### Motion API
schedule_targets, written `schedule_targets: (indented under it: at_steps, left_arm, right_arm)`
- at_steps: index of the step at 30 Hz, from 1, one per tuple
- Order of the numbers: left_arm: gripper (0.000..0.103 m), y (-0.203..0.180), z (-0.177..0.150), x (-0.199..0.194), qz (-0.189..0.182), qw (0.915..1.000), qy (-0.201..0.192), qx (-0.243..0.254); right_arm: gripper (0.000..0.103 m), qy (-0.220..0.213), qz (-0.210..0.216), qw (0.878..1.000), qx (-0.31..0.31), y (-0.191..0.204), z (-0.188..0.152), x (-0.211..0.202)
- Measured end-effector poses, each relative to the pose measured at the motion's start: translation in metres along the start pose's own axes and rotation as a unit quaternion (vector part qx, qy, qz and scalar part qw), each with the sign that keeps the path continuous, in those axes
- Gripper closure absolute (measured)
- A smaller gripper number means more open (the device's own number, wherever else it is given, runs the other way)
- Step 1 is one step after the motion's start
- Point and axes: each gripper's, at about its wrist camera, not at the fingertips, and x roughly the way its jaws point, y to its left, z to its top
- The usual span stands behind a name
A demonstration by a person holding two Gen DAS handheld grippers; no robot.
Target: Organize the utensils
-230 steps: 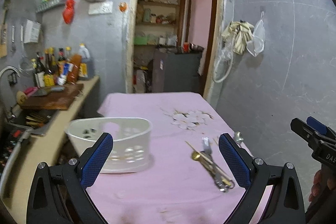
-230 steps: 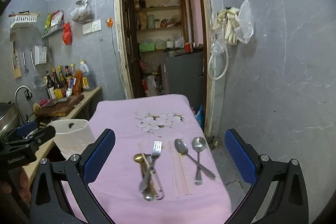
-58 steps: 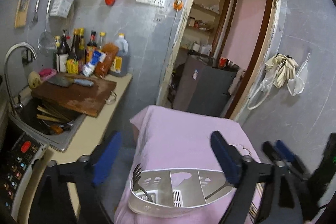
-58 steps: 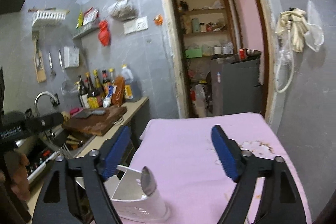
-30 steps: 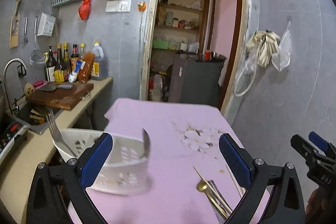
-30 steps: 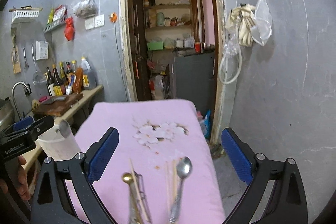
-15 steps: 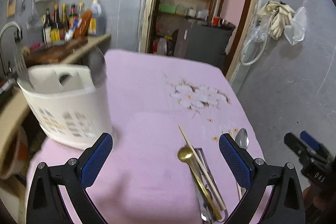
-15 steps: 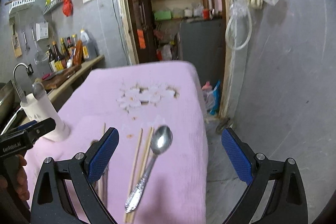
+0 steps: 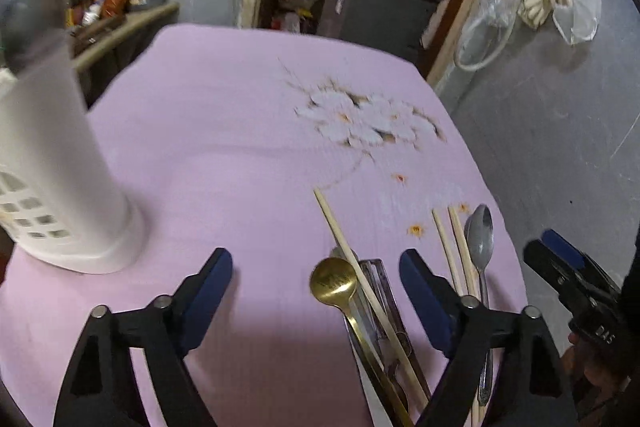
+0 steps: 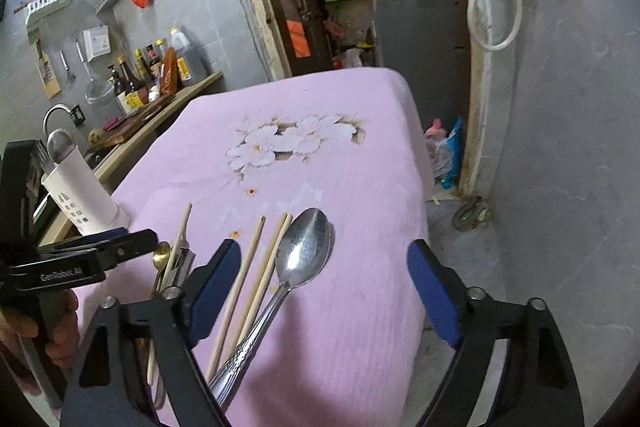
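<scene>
My left gripper (image 9: 315,297) is open and empty, low over a gold spoon (image 9: 334,281) and a chopstick (image 9: 360,275) lying on a metal utensil on the pink tablecloth (image 9: 224,131). My right gripper (image 10: 325,285) is open and empty, low over a steel spoon (image 10: 300,255) and a pair of chopsticks (image 10: 256,275). The steel spoon also shows in the left wrist view (image 9: 479,233). The white utensil holder (image 9: 52,163) stands at the table's left with a spoon in it; it also shows in the right wrist view (image 10: 78,191).
A kitchen counter with bottles (image 10: 148,75), a cutting board and a sink tap (image 10: 56,113) runs along the left. The table's right edge drops to the grey floor (image 10: 540,167). A doorway with a grey cabinet (image 10: 420,31) lies behind.
Both grippers have come down and closer to the utensils on the cloth. The holder has slid towards the left edge of the left wrist view.
</scene>
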Motion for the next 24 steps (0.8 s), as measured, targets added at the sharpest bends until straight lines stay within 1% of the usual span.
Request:
schedule_targets:
  at_steps: [2, 3, 5, 7, 8, 9, 11, 12, 13, 14, 15, 20, 24]
  left_arm:
    - [0.038, 0.0, 0.001, 0.008, -0.014, 0.9997, 0.017, -0.005]
    - [0.041, 0.0, 0.003, 0.01, -0.021, 0.9995, 0.022, -0.008]
    - [0.052, 0.002, 0.006, 0.013, -0.03, 0.9991, 0.026, -0.016]
    - [0.057, 0.004, 0.01, 0.019, -0.043, 0.9981, 0.034, -0.026]
    - [0.058, 0.004, 0.013, 0.023, -0.051, 0.9973, 0.043, -0.032]
    - [0.06, 0.005, 0.015, 0.028, -0.061, 0.996, 0.053, -0.039]
    - [0.063, 0.005, 0.021, 0.033, -0.076, 0.9945, 0.059, -0.043]
    - [0.065, 0.005, 0.024, 0.036, -0.079, 0.9941, 0.063, -0.04]
    - [0.072, 0.004, 0.026, 0.038, -0.078, 0.9941, 0.066, -0.037]
    - [0.076, 0.002, 0.028, 0.042, -0.079, 0.9937, 0.072, -0.034]
    - [0.077, 0.001, 0.03, 0.046, -0.082, 0.9927, 0.083, -0.033]
    - [0.077, -0.003, 0.03, 0.048, -0.08, 0.993, 0.083, -0.023]
    - [0.078, 0.0, 0.032, 0.048, -0.081, 0.9922, 0.09, -0.03]
  right_arm:
    - [0.038, 0.01, 0.01, 1.0, -0.007, 0.0, 0.002, 0.009]
    - [0.043, 0.015, 0.016, 1.0, -0.01, -0.001, 0.003, 0.013]
    - [0.05, 0.022, 0.022, 0.999, -0.015, -0.002, 0.007, 0.02]
    - [0.051, 0.031, 0.034, 0.999, -0.018, -0.004, 0.01, 0.028]
    - [0.054, 0.036, 0.037, 0.998, -0.019, -0.005, 0.011, 0.031]
    - [0.059, 0.04, 0.041, 0.998, -0.02, -0.006, 0.014, 0.036]
    - [0.065, 0.048, 0.045, 0.998, -0.021, -0.007, 0.016, 0.042]
    - [0.067, 0.054, 0.051, 0.997, -0.021, -0.008, 0.017, 0.046]
    - [0.067, 0.058, 0.055, 0.997, -0.02, -0.009, 0.017, 0.048]
    - [0.069, 0.062, 0.059, 0.996, -0.021, -0.009, 0.017, 0.052]
    - [0.071, 0.066, 0.064, 0.996, -0.023, -0.009, 0.016, 0.054]
    - [0.071, 0.069, 0.085, 0.993, -0.032, -0.01, 0.014, 0.059]
    - [0.071, 0.074, 0.076, 0.992, -0.066, -0.004, 0.013, 0.059]
